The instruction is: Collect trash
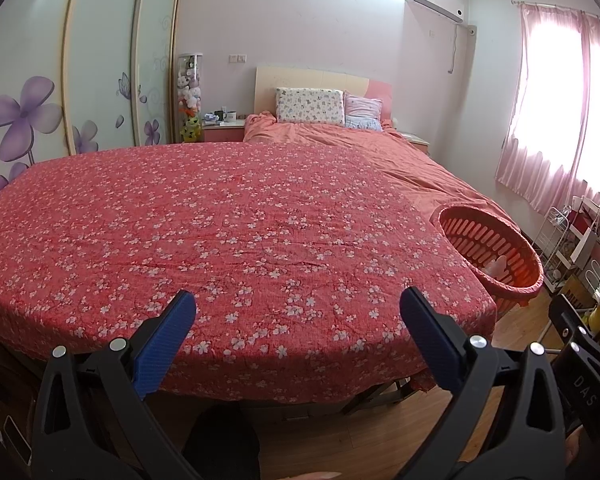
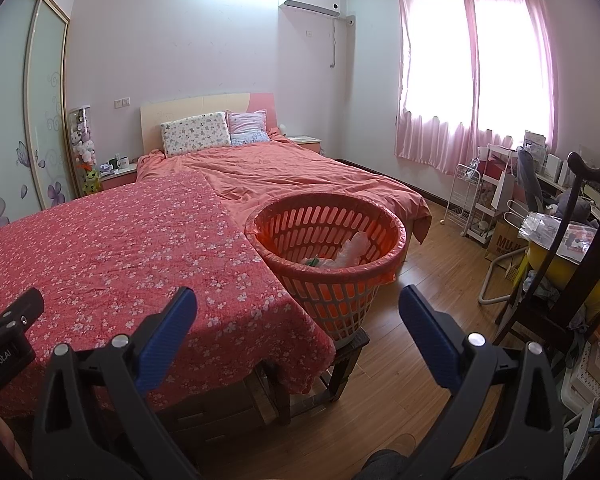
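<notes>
Left wrist view shows the left gripper [image 1: 298,332] with its blue-padded fingers spread wide and nothing between them, held over the near edge of the red, white-flowered cloth [image 1: 220,232] that covers a low surface. Right wrist view shows the right gripper [image 2: 298,332] just as released and bare, its left finger over the same cloth, its right finger over the wooden floor [image 2: 420,300].

Just beyond it stands the orange slotted plastic basket [image 2: 364,280], perched on a small dark stool [image 2: 350,350] at the cloth's right edge. Inside lie crumpled whitish plastic wrappers [image 2: 350,254] with a scrap of green.

No loose trash shows on the cloth. The risk I see is the basket: it overhangs its narrow stool, so a careless push on the rim could tip it and spill the wrappers.
</notes>
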Demonstrator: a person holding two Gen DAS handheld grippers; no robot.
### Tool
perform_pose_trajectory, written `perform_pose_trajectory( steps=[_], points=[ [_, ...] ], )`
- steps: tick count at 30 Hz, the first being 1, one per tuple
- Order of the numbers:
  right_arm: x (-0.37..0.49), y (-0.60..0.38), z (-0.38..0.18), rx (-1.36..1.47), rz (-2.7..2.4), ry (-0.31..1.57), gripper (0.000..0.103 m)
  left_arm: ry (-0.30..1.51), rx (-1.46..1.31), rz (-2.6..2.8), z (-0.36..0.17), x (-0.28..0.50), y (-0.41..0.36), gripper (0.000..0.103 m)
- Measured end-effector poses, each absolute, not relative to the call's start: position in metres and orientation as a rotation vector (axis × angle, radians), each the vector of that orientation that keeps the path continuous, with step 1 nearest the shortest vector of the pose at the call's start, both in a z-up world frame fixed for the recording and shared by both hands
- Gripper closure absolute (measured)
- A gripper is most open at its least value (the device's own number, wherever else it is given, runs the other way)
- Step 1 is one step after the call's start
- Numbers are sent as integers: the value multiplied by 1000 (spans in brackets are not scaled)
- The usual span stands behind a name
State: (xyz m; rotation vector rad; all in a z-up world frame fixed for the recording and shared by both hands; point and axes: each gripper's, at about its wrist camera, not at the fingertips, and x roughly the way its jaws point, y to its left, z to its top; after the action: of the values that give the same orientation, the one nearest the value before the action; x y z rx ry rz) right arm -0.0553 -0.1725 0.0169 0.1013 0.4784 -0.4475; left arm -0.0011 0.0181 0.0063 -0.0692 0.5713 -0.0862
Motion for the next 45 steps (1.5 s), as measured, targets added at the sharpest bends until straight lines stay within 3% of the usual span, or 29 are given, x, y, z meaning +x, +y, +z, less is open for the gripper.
perform_pose_trajectory(
  steps=[45],
  points=[
    [-56, -173, 15, 104, -446, 484, 4, 577, -67, -83, 3, -3, 17, 2]
  ],
)
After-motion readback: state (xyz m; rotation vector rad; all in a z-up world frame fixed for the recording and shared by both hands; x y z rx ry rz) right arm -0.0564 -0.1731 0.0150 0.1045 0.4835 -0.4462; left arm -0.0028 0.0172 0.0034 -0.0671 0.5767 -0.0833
